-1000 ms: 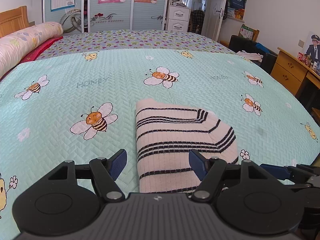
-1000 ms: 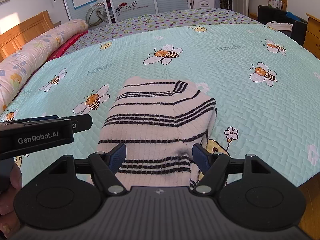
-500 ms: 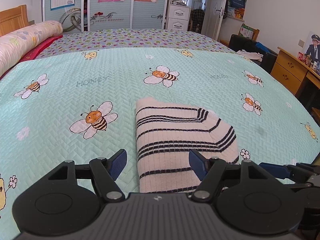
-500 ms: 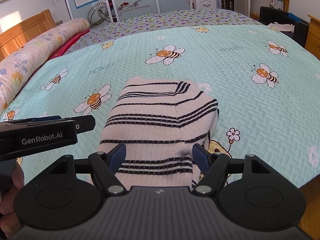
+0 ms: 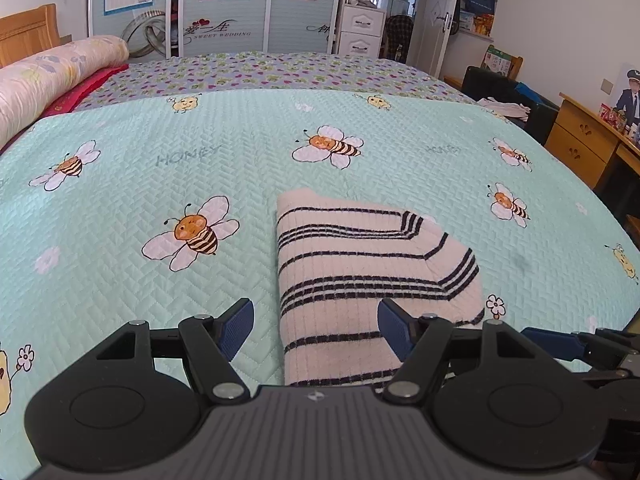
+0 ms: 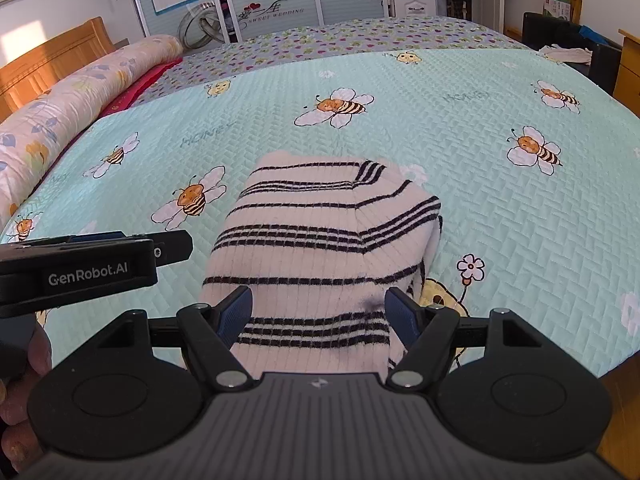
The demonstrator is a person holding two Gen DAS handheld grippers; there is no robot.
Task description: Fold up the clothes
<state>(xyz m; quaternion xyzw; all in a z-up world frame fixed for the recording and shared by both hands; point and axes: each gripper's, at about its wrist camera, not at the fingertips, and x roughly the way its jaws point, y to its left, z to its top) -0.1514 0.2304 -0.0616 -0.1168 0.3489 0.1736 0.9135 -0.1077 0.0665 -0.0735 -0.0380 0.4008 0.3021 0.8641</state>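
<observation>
A folded cream sweater with black stripes (image 5: 360,264) lies on the bee-print bedspread (image 5: 200,168) near the bed's front edge; it also shows in the right wrist view (image 6: 320,232). My left gripper (image 5: 316,328) is open and empty, its blue pads to either side of the sweater's near left part. My right gripper (image 6: 318,316) is open and empty above the sweater's near edge. The left gripper's body (image 6: 80,268) shows at the left of the right wrist view. The right gripper's fingertip (image 5: 560,344) shows at the right of the left wrist view.
A rolled floral quilt (image 6: 60,120) lies along the wooden headboard (image 6: 44,64) at the left. A wardrobe (image 5: 224,4) stands behind the bed. A wooden dresser (image 5: 588,140) and a dark chair (image 5: 508,96) stand at the right. The bed's front right edge (image 6: 580,372) drops to the floor.
Both grippers have drawn back slightly from the sweater and stayed open. The sweater has not moved.
</observation>
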